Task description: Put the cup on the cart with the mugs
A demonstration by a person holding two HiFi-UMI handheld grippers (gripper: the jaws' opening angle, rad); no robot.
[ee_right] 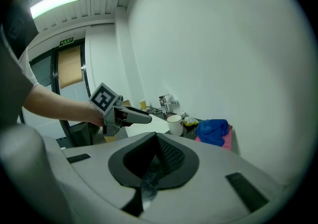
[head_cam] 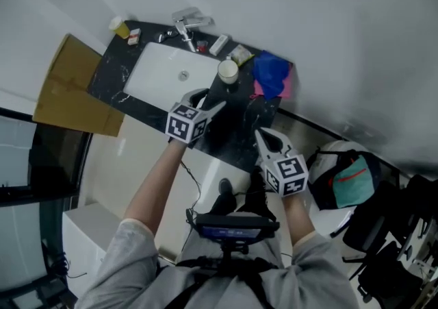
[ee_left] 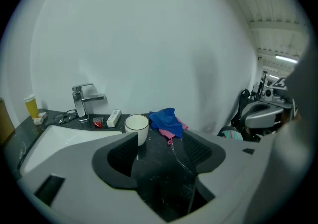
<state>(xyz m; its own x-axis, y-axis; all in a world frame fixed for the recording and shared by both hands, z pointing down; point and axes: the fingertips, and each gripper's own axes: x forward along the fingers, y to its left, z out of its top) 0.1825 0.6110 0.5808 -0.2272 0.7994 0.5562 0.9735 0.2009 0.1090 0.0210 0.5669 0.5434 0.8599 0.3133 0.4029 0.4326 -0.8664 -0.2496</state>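
A white cup (head_cam: 228,70) stands upright on the black marble counter (head_cam: 236,129), just right of the white basin (head_cam: 164,71). My left gripper (head_cam: 207,104) hovers over the basin's near right edge, a short way in front of the cup. In the left gripper view the left gripper (ee_left: 159,151) is open with only counter between its jaws, and the cup (ee_left: 137,127) sits beyond its left pad. My right gripper (head_cam: 263,138) hangs over the counter's front edge, jaws together and holding nothing. The right gripper view shows the cup (ee_right: 175,124) past the left gripper (ee_right: 136,115).
A blue cloth (head_cam: 271,73) on a pink one lies right of the cup. A faucet (head_cam: 186,27), a yellow container (head_cam: 119,25), a small white box (ee_left: 114,117) and glasses (ee_left: 64,116) line the back. Cardboard (head_cam: 68,88) leans at the left; bags (head_cam: 349,181) sit at the right.
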